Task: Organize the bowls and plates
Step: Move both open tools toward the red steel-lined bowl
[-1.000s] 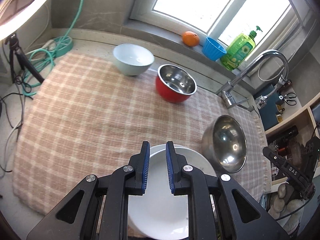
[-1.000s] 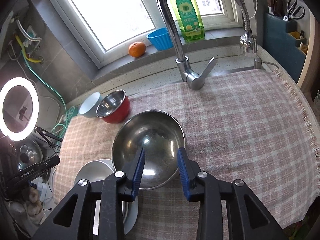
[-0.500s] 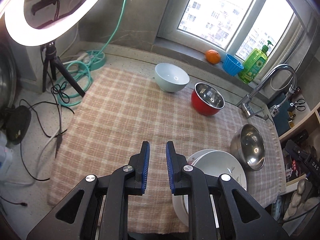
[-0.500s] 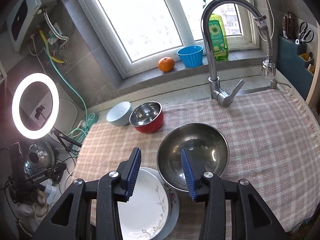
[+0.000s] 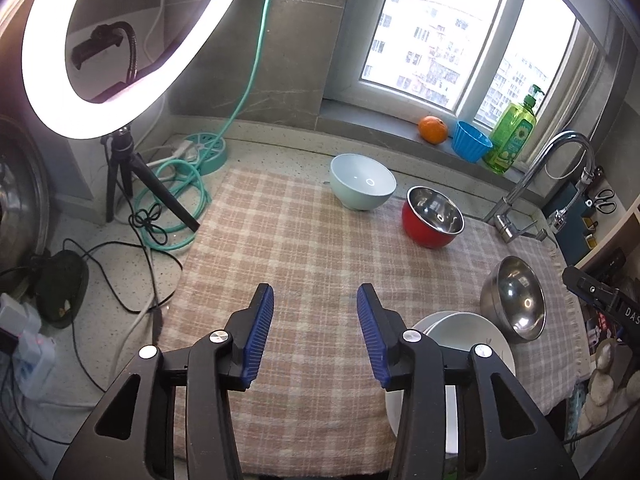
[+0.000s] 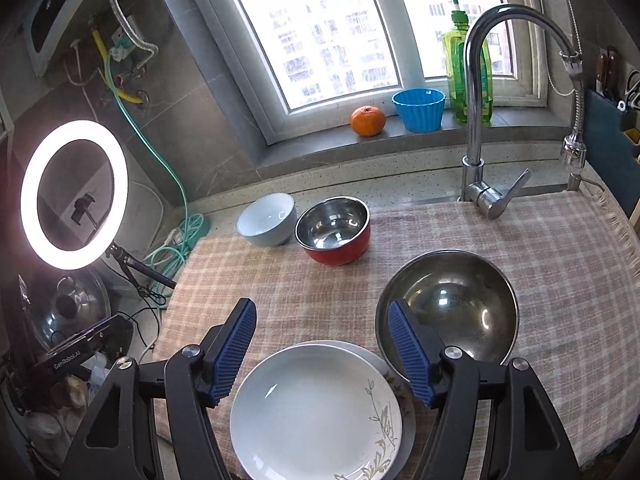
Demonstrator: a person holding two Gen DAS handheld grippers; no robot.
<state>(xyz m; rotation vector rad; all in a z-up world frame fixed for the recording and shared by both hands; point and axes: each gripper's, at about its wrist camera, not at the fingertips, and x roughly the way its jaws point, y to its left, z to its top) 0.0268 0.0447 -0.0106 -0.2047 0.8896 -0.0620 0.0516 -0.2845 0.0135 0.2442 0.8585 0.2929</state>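
**Plates stacked, bowls still scattered**

Two plates [image 6: 316,408] sit stacked at the near edge of the table [image 5: 304,240], with the steel bowl [image 6: 448,308] just beside them. The red bowl [image 6: 334,230] and pale bowl [image 6: 267,219] stand side by side at the far edge, unstacked. The left tool [image 5: 316,336] and right tool [image 6: 322,350] have just been opening; both are released, holding nothing. Judging by this, the bowls remain to be nested.
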